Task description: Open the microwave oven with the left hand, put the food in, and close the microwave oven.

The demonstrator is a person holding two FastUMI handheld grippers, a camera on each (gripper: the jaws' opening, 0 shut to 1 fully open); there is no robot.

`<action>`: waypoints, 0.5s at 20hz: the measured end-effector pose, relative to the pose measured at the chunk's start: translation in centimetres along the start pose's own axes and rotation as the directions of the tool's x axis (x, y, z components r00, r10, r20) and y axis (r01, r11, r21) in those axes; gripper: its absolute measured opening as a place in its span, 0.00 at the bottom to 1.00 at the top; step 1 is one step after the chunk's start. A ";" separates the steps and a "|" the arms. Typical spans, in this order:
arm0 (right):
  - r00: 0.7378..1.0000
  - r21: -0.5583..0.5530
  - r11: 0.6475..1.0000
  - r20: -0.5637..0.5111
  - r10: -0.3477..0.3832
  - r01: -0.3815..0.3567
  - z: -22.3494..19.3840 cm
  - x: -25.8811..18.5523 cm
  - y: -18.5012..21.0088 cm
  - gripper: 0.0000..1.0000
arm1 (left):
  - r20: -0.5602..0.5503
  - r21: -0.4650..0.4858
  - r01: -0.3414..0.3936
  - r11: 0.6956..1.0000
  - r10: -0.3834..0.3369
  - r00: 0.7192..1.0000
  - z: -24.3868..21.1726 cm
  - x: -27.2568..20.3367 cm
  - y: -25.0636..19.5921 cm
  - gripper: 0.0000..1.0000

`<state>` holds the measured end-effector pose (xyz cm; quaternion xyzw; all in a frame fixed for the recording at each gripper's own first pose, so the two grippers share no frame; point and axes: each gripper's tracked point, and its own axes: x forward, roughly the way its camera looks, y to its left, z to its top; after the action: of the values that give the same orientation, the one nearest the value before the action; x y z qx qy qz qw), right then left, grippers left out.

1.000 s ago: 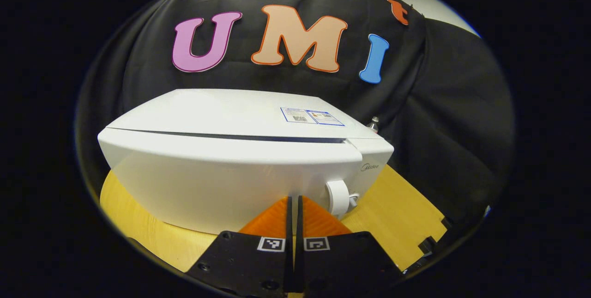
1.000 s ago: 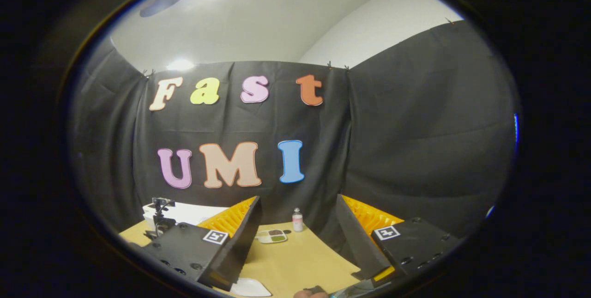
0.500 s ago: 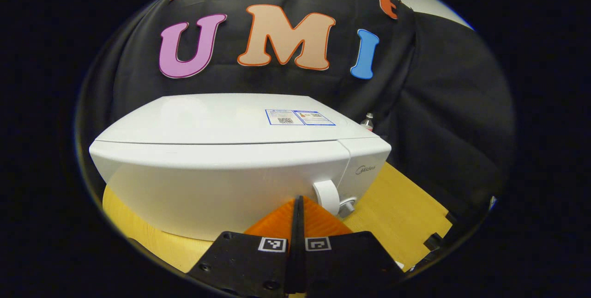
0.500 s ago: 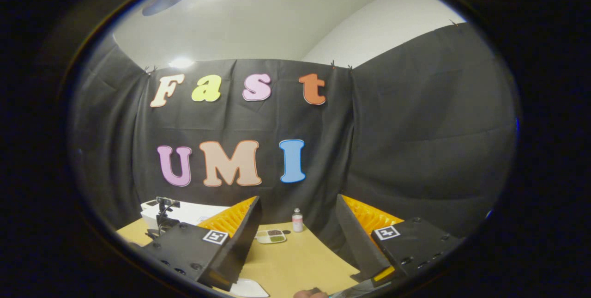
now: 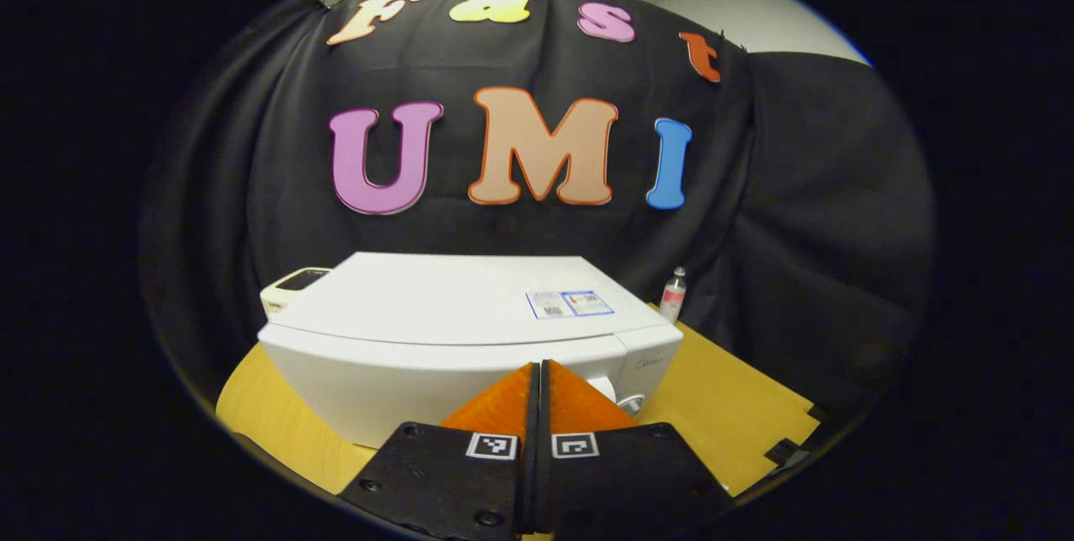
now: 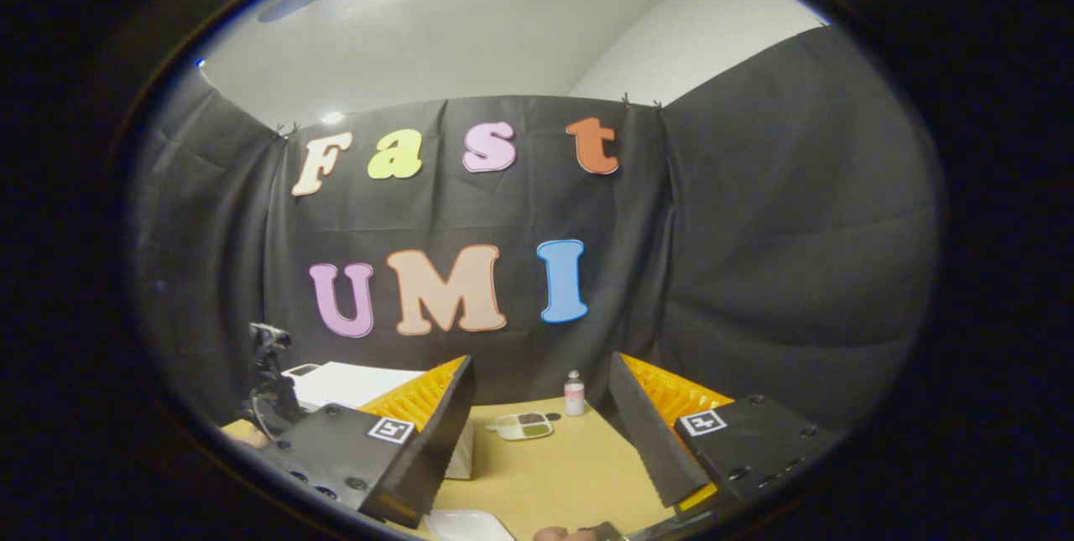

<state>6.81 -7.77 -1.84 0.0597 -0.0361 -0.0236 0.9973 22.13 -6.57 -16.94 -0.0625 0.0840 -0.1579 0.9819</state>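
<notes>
Microwave [image 5: 470, 331] on the table [image 5: 722, 415], door closed. Left gripper [image 5: 537, 386] pressed together, empty, in front of it. Right gripper [image 6: 541, 428] spread wide, empty. Rigid hinged door, probably light; best taken at its right edge near the knob [image 5: 631, 403].

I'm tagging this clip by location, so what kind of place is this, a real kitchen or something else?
Probably a staged recording booth, not a real kitchen: black cloth hangs as walls around a single wooden table, which carries just a white microwave oven, a small bottle and a food tray.
</notes>
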 end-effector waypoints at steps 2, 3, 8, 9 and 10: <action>0.999 0.009 0.999 -0.011 0.034 -0.034 -0.7 0.8 1.4 0.89 | 0.044 0.006 -0.003 1.000 0.002 0.999 2.9 -2.4 0.4 0.10; 0.999 0.015 0.999 -0.017 0.051 -0.051 -1.1 1.3 2.2 0.90 | 0.067 0.005 -0.021 1.000 0.021 0.998 4.3 -3.6 0.9 0.20; 0.993 0.050 0.993 -0.041 0.107 -0.105 -1.8 2.1 4.4 0.90 | 0.274 0.046 -0.193 0.980 0.173 0.946 13.3 -10.1 4.4 0.94; 0.993 0.054 0.992 -0.041 0.113 -0.111 -1.7 2.3 4.7 0.89 | 0.295 0.065 -0.202 0.977 0.175 0.939 14.5 -11.2 4.2 0.95; 0.992 0.055 0.992 -0.044 0.116 -0.114 -1.8 2.5 4.9 0.90 | 0.300 0.085 -0.211 0.974 0.177 0.937 15.2 -12.3 4.0 0.96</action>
<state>9.60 -2.81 -2.89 0.0840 -0.0165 0.0362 0.9957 14.63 2.62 -0.91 -0.0194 -0.0648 -0.0537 0.9963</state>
